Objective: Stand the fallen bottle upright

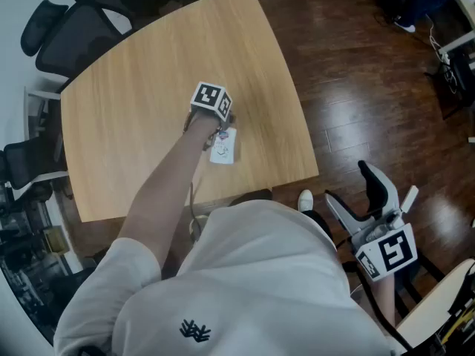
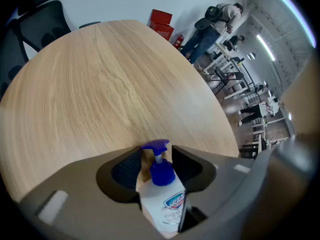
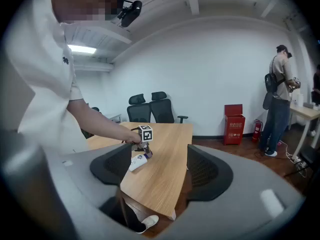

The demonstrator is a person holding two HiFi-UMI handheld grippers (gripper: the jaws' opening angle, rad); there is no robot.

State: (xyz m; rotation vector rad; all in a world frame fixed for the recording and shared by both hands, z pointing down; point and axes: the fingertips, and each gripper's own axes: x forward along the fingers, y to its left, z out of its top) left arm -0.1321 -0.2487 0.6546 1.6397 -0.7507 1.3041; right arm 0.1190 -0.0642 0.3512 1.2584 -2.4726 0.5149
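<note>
The wooden table (image 1: 148, 87) is the biggest thing in view. The bottle (image 1: 223, 148) lies on it near the front edge, about mid-width, and is not yet upright. In the right gripper view it is seen tilted, body low on the wood and pump end raised toward the tool.

L gripper (image 2: 156, 158) is pointed steeply down at the bottle. Its jaws are closed around the top of the body, pump sticking out between them, and the pads appear pressed on the shoulders, so a grasp is judged. R gripper (image 1: 390, 190) is held well off the table at the person's side, jaws spread, nothing between them.

Handling, as judged: a small plastic pump bottle, prob. light to moderate depending on fill, which can't be read. The walls are likely stiff enough for a firm pinch but smooth, so slip under rotation is possible. The best hold is thought to be on the body just below the collar, not on the pump, since the head can turn or sink. The base is narrow, so it should be set flat before release.

Looks: a white body, a label (image 2: 173, 204) w/ blue & red print, a deep blue collar (image 2: 162, 174), and a lighter blue pump head (image 2: 155, 146) w/ the spout to one side.
</note>
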